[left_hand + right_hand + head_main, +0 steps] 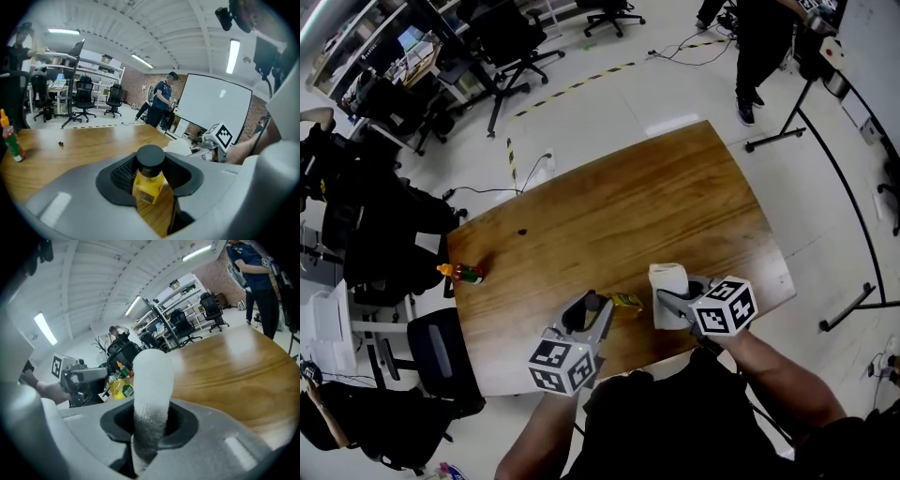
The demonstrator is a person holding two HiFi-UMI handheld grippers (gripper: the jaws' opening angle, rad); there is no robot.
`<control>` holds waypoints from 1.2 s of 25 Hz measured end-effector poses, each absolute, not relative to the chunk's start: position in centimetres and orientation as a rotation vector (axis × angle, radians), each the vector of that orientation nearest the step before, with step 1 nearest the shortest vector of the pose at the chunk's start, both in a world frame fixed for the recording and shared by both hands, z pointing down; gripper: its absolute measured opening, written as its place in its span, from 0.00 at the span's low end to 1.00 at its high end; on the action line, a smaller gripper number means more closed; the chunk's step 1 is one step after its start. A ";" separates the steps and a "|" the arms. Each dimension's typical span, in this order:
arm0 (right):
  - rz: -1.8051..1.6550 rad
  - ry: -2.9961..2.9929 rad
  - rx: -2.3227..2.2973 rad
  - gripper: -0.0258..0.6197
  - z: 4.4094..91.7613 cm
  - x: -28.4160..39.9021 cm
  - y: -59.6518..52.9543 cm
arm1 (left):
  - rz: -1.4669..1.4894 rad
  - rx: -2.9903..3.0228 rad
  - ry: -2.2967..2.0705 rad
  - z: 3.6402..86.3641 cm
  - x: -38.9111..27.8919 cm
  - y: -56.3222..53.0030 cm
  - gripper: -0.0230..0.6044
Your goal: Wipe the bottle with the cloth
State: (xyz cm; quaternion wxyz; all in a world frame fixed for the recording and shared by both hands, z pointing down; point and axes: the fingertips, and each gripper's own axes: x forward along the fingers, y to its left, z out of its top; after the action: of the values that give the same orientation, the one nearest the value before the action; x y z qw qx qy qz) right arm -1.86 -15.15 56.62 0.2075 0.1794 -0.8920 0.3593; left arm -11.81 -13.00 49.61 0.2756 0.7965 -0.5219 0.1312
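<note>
Both claws hang with their loads above the near edge of the wooden desk [628, 206]. The step in hand looks like bringing cloth and bottle together for a first stroke.

The right claw [150, 423] is clamped on a white cloth [151, 376], which stands up out of the jaws as a thick, rounded fold. The left claw [151, 180] is closed on the yellow bottle [146, 183], just under its black cap.

To wipe well, I would lay the free upper part of the cloth flat against the bottle's side, keeping the claw's hard tips off it. Then I would draw the cloth along the body against a firm left grip. A hold this close to the cap may let the body swing, so light pressure seems wise.

In the head view the bottle's body points from the left claw toward the cloth, near it but apart. A small red sauce bottle [461, 274] stands well apart, at the desk's left edge.
</note>
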 end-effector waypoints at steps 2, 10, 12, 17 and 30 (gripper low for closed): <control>1.064 -2.496 0.493 0.15 55.9 -1.3 -14.8 | 0.380 2.129 -1.430 49.5 -11.0 -13.7 0.32; 1.399 -2.655 0.415 0.15 52.9 -2.9 -12.9 | 0.255 1.890 -1.550 50.0 -12.0 -15.7 0.33; 1.332 -2.705 0.388 0.15 52.1 -4.7 -12.6 | 0.173 1.783 -1.570 50.4 -13.5 -15.8 0.32; 1.217 -2.794 0.394 0.15 51.0 -9.1 -12.5 | 0.032 1.632 -1.565 51.6 -15.5 -15.2 0.32; 1.146 -2.629 0.565 0.15 58.3 -8.7 -13.7 | -0.100 1.490 -1.575 53.5 -19.0 -14.9 0.32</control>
State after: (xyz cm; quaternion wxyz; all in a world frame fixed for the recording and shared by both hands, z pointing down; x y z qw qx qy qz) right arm -8.69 -13.66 58.30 0.1089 0.1922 -0.8941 0.3897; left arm -19.00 -14.87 53.50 0.4667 0.6073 -0.6417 -0.0407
